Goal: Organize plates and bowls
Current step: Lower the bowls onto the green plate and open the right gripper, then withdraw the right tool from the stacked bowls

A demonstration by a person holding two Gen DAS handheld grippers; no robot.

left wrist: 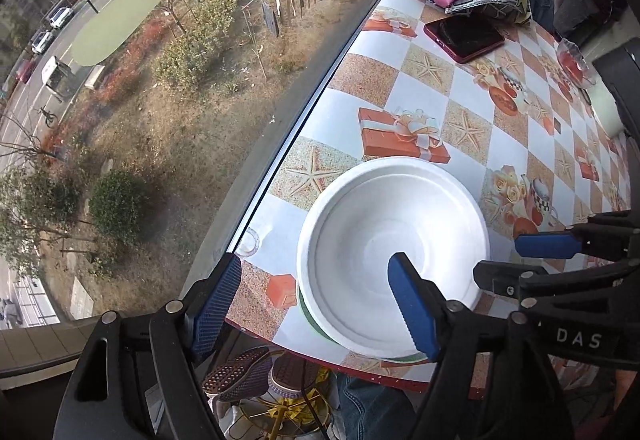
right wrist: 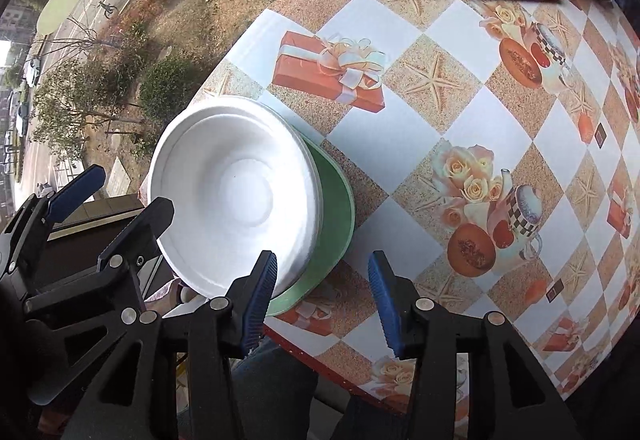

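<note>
From the left wrist, the left gripper [left wrist: 316, 304] stands wide apart over the white foam bowl [left wrist: 360, 240], gripping nothing; the bowl sits on a green plate [left wrist: 310, 316] at the table's [left wrist: 500, 144] near corner by the window. From the right wrist, the right gripper [right wrist: 324, 300] is likewise parted and empty beside the green plate [right wrist: 336, 216]; the white foam bowl [right wrist: 224, 180] looks light, stiff, easily dented, so its thin rim seems the place to pinch.

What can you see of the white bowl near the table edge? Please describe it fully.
The white bowl looks like matte foam, round, with a stepped rim and a flat circular bottom. It is empty and upright, resting on a green plate that peeks out on one side, near the edge of the patterned table. No jaws grip it.
</note>
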